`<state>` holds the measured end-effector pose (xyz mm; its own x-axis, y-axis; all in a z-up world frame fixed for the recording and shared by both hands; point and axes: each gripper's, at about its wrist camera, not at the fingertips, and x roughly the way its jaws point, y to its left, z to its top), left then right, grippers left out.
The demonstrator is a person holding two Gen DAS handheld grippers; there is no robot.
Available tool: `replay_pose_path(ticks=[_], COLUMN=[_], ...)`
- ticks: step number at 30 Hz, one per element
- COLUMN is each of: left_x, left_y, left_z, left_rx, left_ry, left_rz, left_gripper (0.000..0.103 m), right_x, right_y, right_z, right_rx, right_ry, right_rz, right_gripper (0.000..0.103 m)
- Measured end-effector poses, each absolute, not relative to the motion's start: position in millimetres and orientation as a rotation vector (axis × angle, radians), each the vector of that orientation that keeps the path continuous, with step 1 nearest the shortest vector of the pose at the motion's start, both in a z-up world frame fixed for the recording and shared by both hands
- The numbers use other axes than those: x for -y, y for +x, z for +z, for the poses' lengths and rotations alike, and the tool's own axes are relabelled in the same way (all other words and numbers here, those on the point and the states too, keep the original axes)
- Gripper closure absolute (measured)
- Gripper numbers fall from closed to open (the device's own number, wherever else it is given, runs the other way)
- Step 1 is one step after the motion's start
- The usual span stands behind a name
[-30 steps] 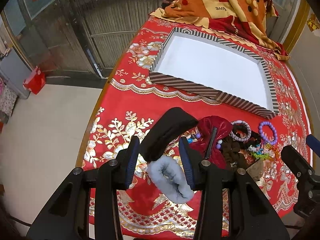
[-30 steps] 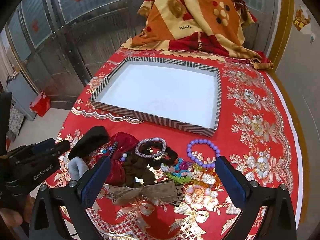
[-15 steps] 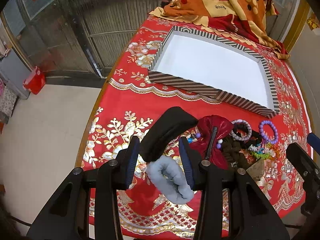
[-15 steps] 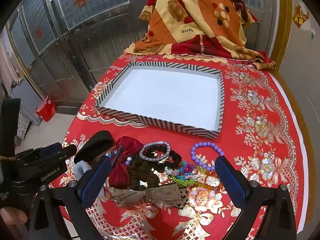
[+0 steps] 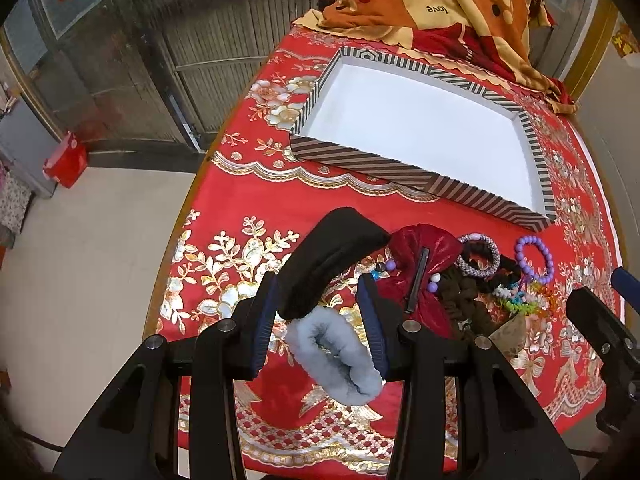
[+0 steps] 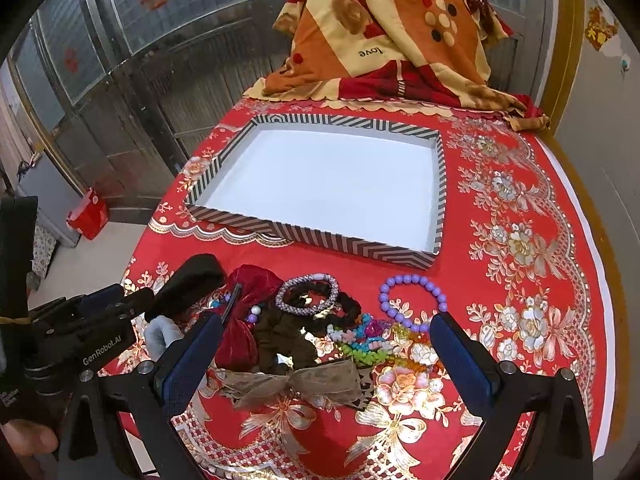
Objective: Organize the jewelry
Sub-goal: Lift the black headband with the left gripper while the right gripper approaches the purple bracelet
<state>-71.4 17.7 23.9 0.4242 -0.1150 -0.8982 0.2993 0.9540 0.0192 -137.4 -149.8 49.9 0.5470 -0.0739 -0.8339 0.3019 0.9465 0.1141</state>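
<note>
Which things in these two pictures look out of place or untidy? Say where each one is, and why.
The jewelry pile lies heaped and tangled on the tablecloth, bracelets, scrunchies and a bow overlapping, while the striped tray behind it holds nothing. A rumpled blanket is heaped at the table's far end. Nothing looks broken.

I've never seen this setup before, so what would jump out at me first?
The big striped tray with its bare white floor sits mid-table on the red and gold tablecloth. In front of it lies a heap of jewelry: a purple bead bracelet and a dark red pouch stand out.
</note>
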Motion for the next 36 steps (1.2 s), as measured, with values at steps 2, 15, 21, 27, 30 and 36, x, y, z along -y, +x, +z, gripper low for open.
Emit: replay_pose_path(ticks=[2,15,21,27,30,36], left_x=[-17,-15,-14,-19,-29,-56], left_y=[-71,-72,-72,-68,-62,-47], left_z=[23,19,18,18,18,14], left_rx=[-1.108,-1.130,-1.136,-1.155,-1.174,-1.217], left_ry=[0.187,0.184,0.186,0.170,0.138,0.075], left_rz=[-0.263,-0.259,-0.255,-0.253,-0.252,-0.223], left_gripper=[0.063,0.063,0.063,0.063,0.063,0.063], right_x=[150,157,159,165,175,197], right_y=[-138,-142,-141,-143,-146,-154], right_z=[49,45,43,41,38,32], right_rx=[-0.972,-0.967,-0.976,-0.985,-0.990,-1.008], right_ry=[0.254,0.271,0.271,0.278,0.285,0.314], right_rz=[-0.228,-0.229,-0.227,-0.222,-0.231,-0.261], right_gripper=[0.000,0.000,0.000,0.000,0.000,0.000])
